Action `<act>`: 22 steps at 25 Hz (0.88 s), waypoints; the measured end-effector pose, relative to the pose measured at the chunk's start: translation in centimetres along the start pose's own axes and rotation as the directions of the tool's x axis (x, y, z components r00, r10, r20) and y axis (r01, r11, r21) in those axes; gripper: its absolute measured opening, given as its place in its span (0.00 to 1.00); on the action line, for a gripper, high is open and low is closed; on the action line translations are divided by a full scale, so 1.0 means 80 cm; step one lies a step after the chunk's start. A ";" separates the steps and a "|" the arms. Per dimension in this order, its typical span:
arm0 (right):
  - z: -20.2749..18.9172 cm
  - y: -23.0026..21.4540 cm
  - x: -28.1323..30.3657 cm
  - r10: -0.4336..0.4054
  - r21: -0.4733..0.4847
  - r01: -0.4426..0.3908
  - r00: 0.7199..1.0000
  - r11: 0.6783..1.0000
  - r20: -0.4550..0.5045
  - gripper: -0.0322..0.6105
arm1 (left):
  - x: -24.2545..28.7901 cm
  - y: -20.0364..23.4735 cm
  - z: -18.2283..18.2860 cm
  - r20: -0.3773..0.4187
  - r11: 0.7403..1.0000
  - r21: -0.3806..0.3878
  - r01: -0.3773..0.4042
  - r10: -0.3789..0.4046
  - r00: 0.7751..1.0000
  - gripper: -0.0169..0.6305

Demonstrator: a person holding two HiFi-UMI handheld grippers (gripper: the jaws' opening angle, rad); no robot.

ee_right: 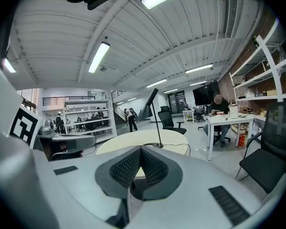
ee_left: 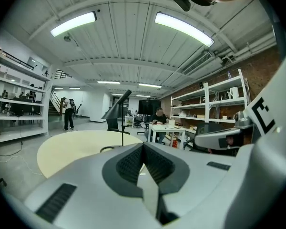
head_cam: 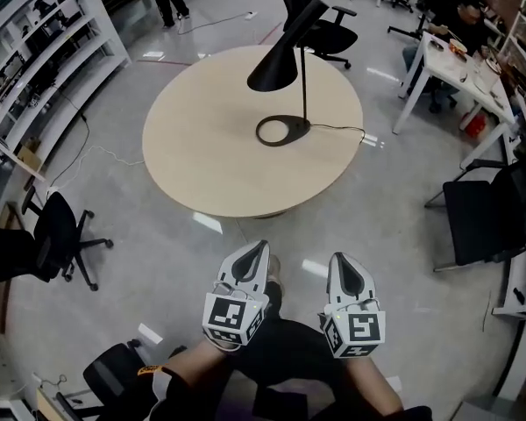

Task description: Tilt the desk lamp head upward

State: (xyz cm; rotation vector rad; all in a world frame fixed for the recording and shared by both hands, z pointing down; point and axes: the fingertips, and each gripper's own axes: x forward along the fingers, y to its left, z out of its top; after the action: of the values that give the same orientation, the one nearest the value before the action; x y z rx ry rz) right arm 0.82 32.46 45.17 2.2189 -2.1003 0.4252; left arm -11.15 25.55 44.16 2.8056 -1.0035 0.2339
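A glossy grey floor (head_cam: 96,191) surrounds a round beige tabletop (head_cam: 210,139) ahead of the jaws. White shelving (head_cam: 35,51) stands far to their left, a white desk (head_cam: 460,75) far to their right. Black office chairs (head_cam: 48,235) flank them. 2 long strip lights (ee_left: 183,27) cross the ribbed white ceiling (ee_left: 133,32).

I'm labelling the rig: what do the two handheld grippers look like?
Both alike: the left gripper and right gripper have pale grey tapering shells, dark ribbed pads inside the fingers and a cube of black-and-white square markers at the rear.

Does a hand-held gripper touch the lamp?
No, the left hand-held gripper and right hand-held gripper are over the floor, far from the lamp.
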 end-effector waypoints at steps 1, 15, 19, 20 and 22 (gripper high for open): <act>0.002 -0.008 0.015 -0.005 0.003 0.005 1.000 1.000 -0.003 0.06 | 0.019 0.006 0.003 0.003 1.000 0.004 0.010 -0.010 1.000 0.10; 0.122 -0.053 0.307 -0.049 -0.051 0.048 0.999 0.998 -0.013 0.06 | 0.280 0.207 0.112 0.070 0.998 -0.019 0.057 -0.055 0.996 0.10; 0.149 -0.046 0.375 -0.031 -0.094 0.029 0.999 0.995 -0.012 0.06 | 0.322 0.252 0.129 0.082 0.998 -0.020 0.059 -0.057 0.995 0.10; 0.154 -0.045 0.387 -0.031 -0.099 0.030 0.999 0.995 -0.011 0.06 | 0.330 0.261 0.133 0.085 0.998 -0.022 0.060 -0.058 0.995 0.10; 0.161 -0.044 0.404 -0.038 -0.105 0.036 0.999 0.994 -0.015 0.06 | 0.342 0.274 0.140 0.094 0.998 -0.031 0.058 -0.055 0.994 0.10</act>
State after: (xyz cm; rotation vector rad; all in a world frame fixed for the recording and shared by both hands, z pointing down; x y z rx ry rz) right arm 7.54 -1.64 40.95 2.1840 -2.0201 0.3220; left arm -3.18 -10.22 40.57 2.8328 -0.9364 0.0799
